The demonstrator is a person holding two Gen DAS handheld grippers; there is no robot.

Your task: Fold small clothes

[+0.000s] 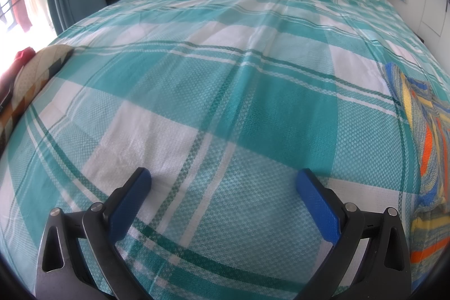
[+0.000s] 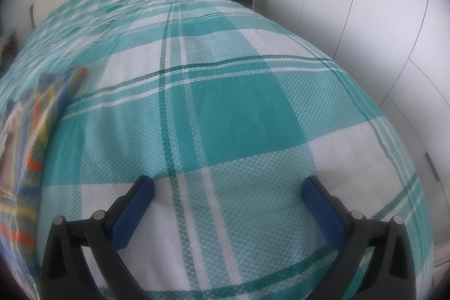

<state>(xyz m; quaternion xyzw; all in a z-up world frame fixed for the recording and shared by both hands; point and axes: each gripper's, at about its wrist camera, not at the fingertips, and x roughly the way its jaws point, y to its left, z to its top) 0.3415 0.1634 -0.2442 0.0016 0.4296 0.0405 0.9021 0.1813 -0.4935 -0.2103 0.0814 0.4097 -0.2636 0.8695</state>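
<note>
left gripper point(image 1: 223, 177) jaws spread wide, nothing between them, blue pads point(image 1: 128, 204) angled outward, pointing toward the far end. right gripper point(image 2: 227, 184) same pose, jaws wide apart and empty, blue pads point(image 2: 323, 211) splayed, black finger arms near the bottom edge.
</note>
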